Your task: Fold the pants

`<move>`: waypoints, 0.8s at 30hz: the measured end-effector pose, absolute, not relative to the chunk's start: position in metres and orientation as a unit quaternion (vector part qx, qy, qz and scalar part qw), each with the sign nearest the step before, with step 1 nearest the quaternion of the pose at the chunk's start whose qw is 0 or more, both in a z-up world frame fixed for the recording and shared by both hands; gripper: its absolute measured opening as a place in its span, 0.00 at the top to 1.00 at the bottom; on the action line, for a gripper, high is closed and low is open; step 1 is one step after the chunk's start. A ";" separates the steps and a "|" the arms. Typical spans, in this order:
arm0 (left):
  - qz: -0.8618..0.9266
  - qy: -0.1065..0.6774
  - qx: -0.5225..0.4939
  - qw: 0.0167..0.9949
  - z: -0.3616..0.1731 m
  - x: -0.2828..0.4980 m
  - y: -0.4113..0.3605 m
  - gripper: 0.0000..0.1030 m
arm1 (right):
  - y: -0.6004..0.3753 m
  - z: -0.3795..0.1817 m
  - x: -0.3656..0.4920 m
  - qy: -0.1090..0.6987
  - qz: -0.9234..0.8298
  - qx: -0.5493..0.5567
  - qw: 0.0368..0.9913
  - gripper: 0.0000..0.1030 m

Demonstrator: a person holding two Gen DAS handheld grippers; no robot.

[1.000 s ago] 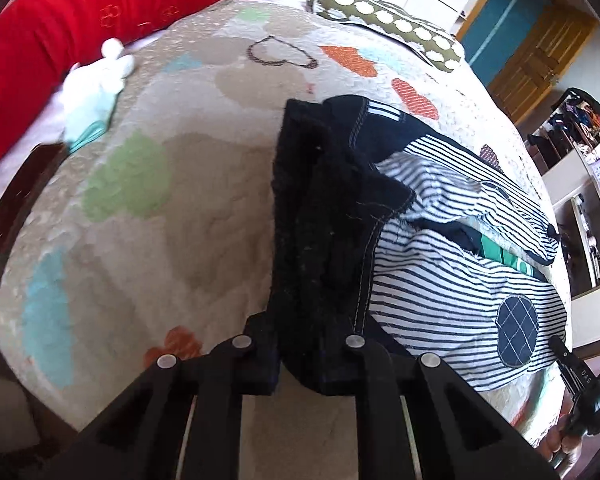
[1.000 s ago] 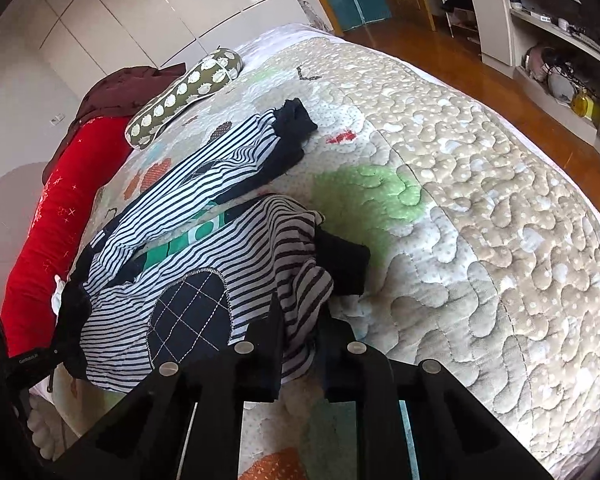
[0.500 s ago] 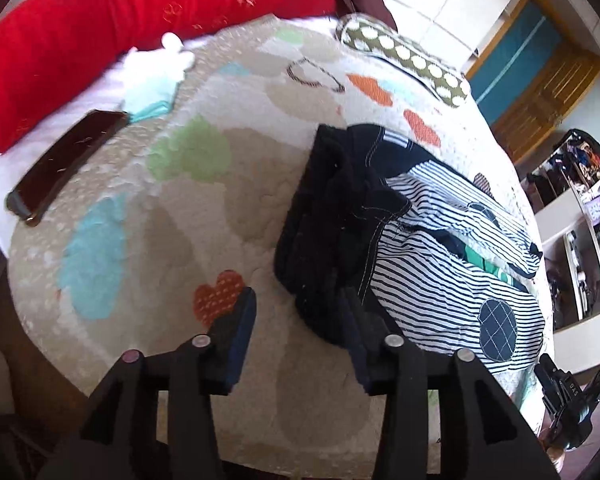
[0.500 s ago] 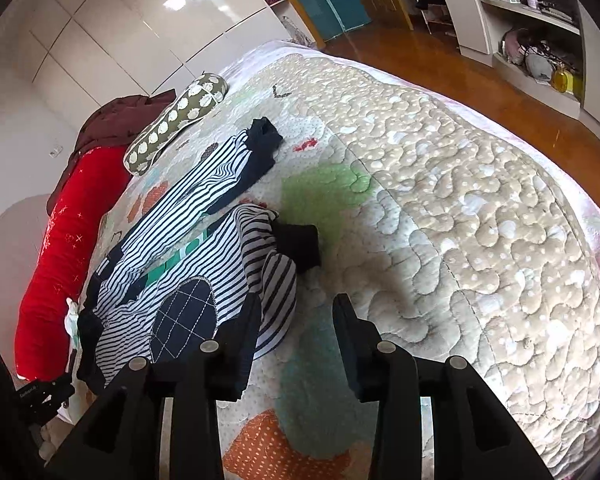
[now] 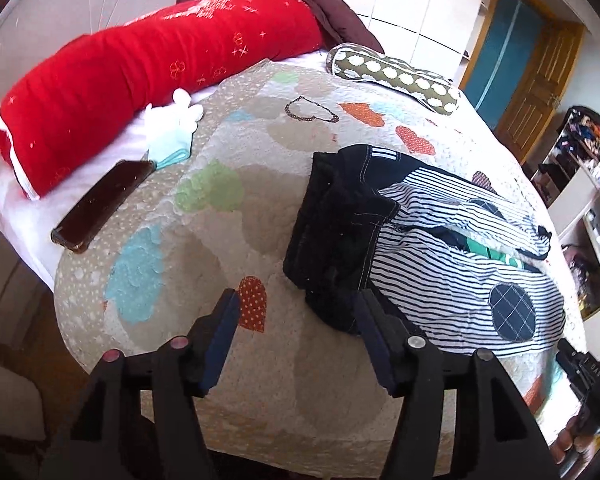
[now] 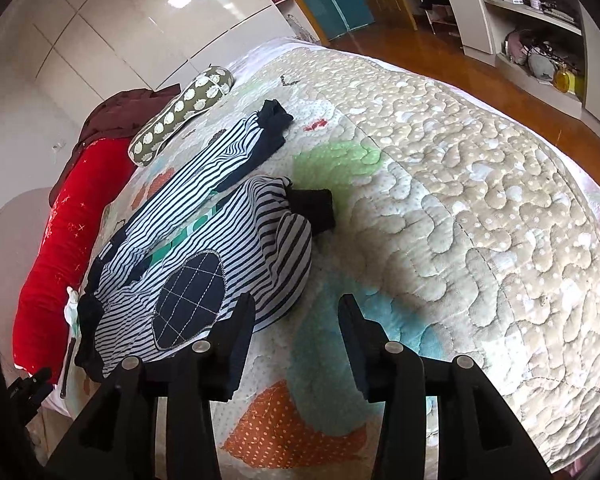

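The navy-and-white striped pants [image 5: 452, 264] lie on the quilted bed [image 5: 204, 248], with a dark waistband end [image 5: 340, 240] bunched toward my left gripper and a checked knee patch [image 5: 514, 311]. My left gripper [image 5: 296, 320] is open and empty, just short of the waistband. In the right wrist view the pants [image 6: 204, 248] lie with both legs stretched away, dark cuffs [image 6: 312, 208] at the ends. My right gripper [image 6: 296, 320] is open and empty beside the near leg's folded edge.
A red bolster [image 5: 140, 80], a spotted green cushion [image 5: 396, 78], a white-and-teal cloth [image 5: 172, 132] and a dark phone [image 5: 104, 204] lie at the bed's head side. Shelves [image 6: 540, 24] and wood floor [image 6: 480, 76] lie past the bed's far edge.
Both grippers let go of the pants, opened and pulled back. The waistband and the near leg now rest on the quilt.
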State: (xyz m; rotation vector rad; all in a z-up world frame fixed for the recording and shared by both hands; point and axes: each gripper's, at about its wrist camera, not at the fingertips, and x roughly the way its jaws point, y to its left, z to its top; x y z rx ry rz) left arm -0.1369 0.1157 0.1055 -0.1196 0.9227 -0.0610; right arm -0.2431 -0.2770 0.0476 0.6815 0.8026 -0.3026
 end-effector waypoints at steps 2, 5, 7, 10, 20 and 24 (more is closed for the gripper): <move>-0.027 0.440 -0.046 0.896 0.106 -0.138 0.111 0.42 | -0.276 0.048 -0.244 0.379 -0.143 0.324 0.855 0.54; -0.019 0.432 -0.021 0.901 0.105 -0.140 0.102 0.40 | -0.272 0.051 -0.247 0.373 -0.147 0.313 0.861 0.54; -0.014 0.429 0.000 0.903 0.103 -0.141 0.095 0.40 | -0.269 0.052 -0.249 0.372 -0.152 0.303 0.864 0.54; -0.013 0.430 0.023 0.903 0.099 -0.139 0.086 0.40 | -0.269 0.054 -0.249 0.367 -0.162 0.291 0.869 0.53; -0.031 0.449 0.017 0.893 0.095 -0.103 0.085 0.39 | -0.261 0.087 -0.213 0.356 -0.147 0.229 0.894 0.48; -0.071 0.453 0.003 0.889 0.109 -0.067 0.078 0.39 | -0.255 0.109 -0.165 0.370 -0.102 0.176 0.906 0.41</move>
